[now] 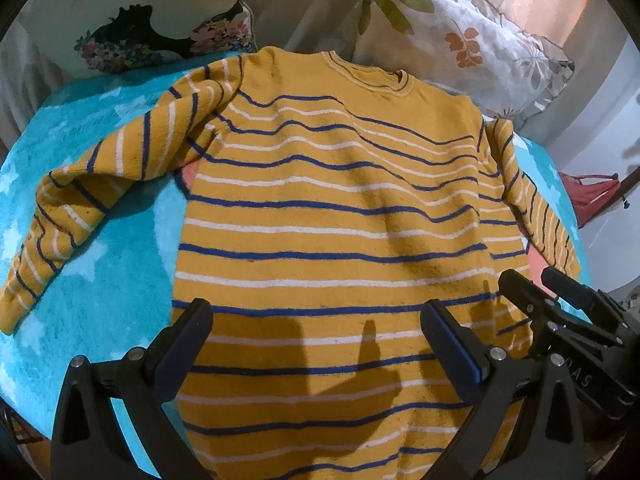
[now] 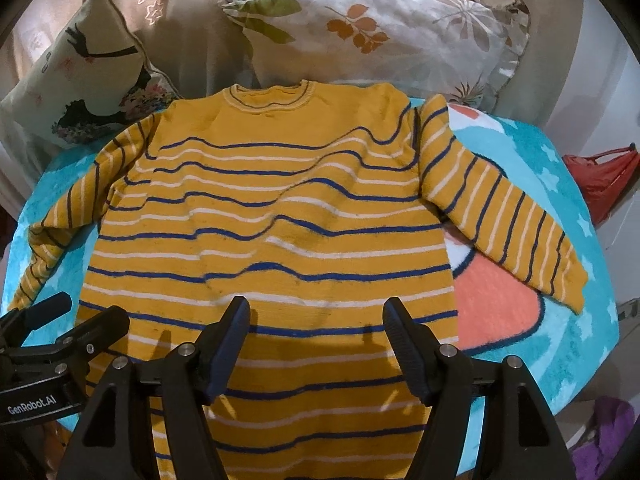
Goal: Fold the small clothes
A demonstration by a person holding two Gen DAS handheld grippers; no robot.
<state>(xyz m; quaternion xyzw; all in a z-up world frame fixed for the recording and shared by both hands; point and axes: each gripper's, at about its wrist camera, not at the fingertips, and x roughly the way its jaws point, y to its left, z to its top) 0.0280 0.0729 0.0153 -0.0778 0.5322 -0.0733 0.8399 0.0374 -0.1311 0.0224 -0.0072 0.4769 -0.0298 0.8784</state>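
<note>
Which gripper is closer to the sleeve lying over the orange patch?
Right. The right gripper hovers beside that sleeve; the left gripper hovers farther over the sweater.

place: home, bedroom or sitting corner
surface: turquoise fleece blanket (image 2: 560,208) with pale stars and a pink cartoon shape, spread flat
cushions: 2 at the far edge, a floral-print pillow (image 2: 372,28) with frilled rim and a bird-and-flower cushion (image 2: 88,80)
backdrop: beige curtain (image 2: 184,12) with star outlines
clutter: red bag (image 2: 600,176) at right, purple cloth (image 2: 608,428) low right
garment: child's yellow striped sweater (image 2: 272,248) laid out
</note>
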